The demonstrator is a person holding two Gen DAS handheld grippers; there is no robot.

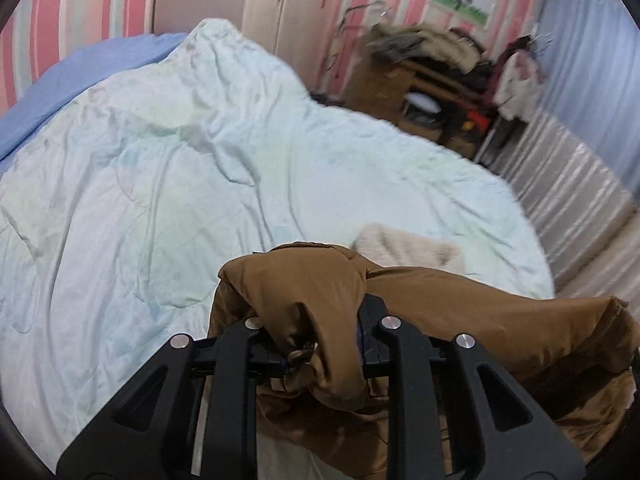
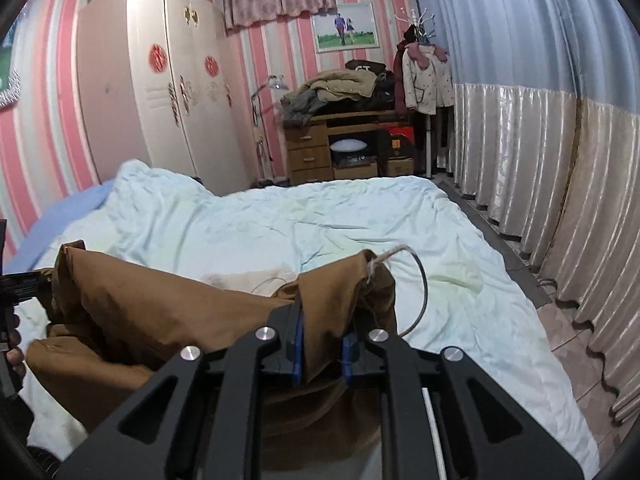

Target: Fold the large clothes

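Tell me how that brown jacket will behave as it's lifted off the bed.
The brown jacket is probably floppy: it sags between the left gripper and the right gripper, both clamped on bunched cloth. Its puffy folds suggest padding, so likely bulky but light. The smooth shell may slip, and the loose drawcord could snag.
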